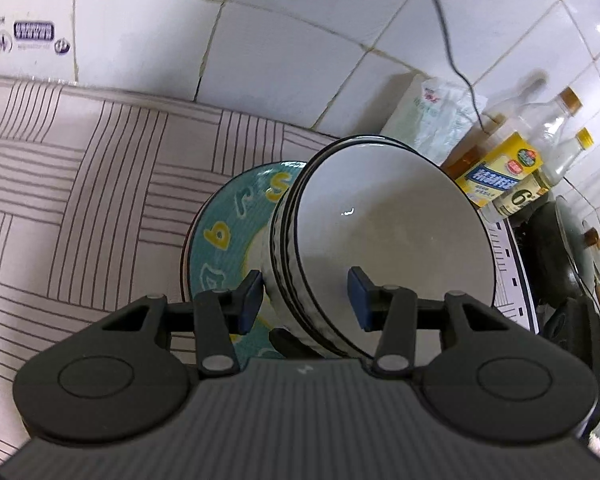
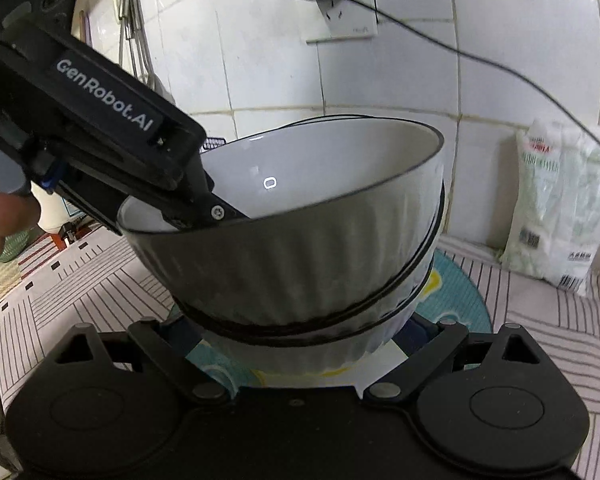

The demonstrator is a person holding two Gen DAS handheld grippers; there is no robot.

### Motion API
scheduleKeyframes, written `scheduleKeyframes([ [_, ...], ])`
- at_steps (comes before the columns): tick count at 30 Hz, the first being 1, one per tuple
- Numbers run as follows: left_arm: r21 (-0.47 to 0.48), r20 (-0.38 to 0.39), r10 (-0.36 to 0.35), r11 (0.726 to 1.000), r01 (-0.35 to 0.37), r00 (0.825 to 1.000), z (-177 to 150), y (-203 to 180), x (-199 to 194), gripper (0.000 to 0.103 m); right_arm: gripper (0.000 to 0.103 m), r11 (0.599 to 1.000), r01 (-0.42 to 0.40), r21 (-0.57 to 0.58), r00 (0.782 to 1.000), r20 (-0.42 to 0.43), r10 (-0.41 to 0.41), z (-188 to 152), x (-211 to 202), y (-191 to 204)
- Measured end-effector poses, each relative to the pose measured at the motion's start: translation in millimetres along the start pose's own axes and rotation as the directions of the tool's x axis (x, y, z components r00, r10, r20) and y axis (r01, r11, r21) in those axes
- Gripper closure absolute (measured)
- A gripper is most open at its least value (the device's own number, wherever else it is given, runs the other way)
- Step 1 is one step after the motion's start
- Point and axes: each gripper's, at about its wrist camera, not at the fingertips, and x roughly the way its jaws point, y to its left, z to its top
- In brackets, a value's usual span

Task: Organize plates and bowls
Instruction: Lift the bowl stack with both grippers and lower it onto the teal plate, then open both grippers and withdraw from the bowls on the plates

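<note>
The left gripper [image 1: 306, 298] has its fingers part-open astride the bowls' [image 1: 380, 232] rim, one inside, one outside, apparently steadying the tilted stack on the plate [image 1: 220, 236]. The right gripper's [image 2: 300, 344] fingers are hidden; cannot tell.

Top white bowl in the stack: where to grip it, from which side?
Grip the rim wall of the top bowl, one finger inside and one outside, coming from above on the raised side. It sits tilted in the bowl below, so its ribbed outer wall is only partly exposed.
</note>
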Motion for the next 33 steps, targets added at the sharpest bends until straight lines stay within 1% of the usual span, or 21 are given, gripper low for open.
scheduleKeyframes([
  [8, -0.034, -0.032, 0.016, 0.999, -0.017, 0.999, -3, 8, 12, 0.058, 0.006, 1.000, -0.003, 0.031, 0.999, -0.044, 0.004, -5, 9, -1],
  [15, -0.006, -0.046, 0.034, 0.999, -0.034, 0.998, -5, 8, 16, 0.058, 0.006, 0.998, 0.030, -0.059, 0.998, -0.060, -0.034, -11, 16, 11],
  [18, -0.010, -0.045, 0.040, 0.999, -0.040, 0.998, -5, 7, 15, 0.059, 0.006, 0.999, 0.039, -0.038, 0.997, -0.070, -0.041, -9, 19, 11],
  [21, 0.006, -0.030, 0.080, 0.997, -0.080, 0.996, -5, 3, 11, 0.057, 0.006, 0.996, 0.071, -0.056, 0.993, -0.088, -0.075, -7, 21, 18],
  [25, 0.028, 0.015, 0.137, 0.990, -0.137, 0.990, -7, -4, -9, 0.053, 0.006, 0.987, 0.141, -0.072, 0.981, -0.126, -0.149, -3, 9, 29],
  [27, 0.062, 0.045, 0.192, 0.979, -0.195, 0.980, -10, -14, -29, 0.053, 0.006, 0.982, 0.182, -0.052, 0.973, -0.136, -0.188, 2, -8, 38],
  [28, 0.081, 0.077, 0.202, 0.975, -0.208, 0.976, -14, -19, -41, 0.051, 0.006, 0.982, 0.183, -0.039, 0.974, -0.125, -0.187, 4, -20, 42],
  [29, 0.091, 0.103, 0.214, 0.970, -0.224, 0.971, -17, -24, -54, 0.046, 0.006, 0.984, 0.177, -0.027, 0.977, -0.112, -0.179, 5, -33, 47],
  [33, 0.121, 0.126, 0.236, 0.960, -0.251, 0.963, -27, -36, -91, 0.044, 0.006, 0.982, 0.186, 0.021, 0.979, -0.092, -0.184, 14, -66, 58],
])
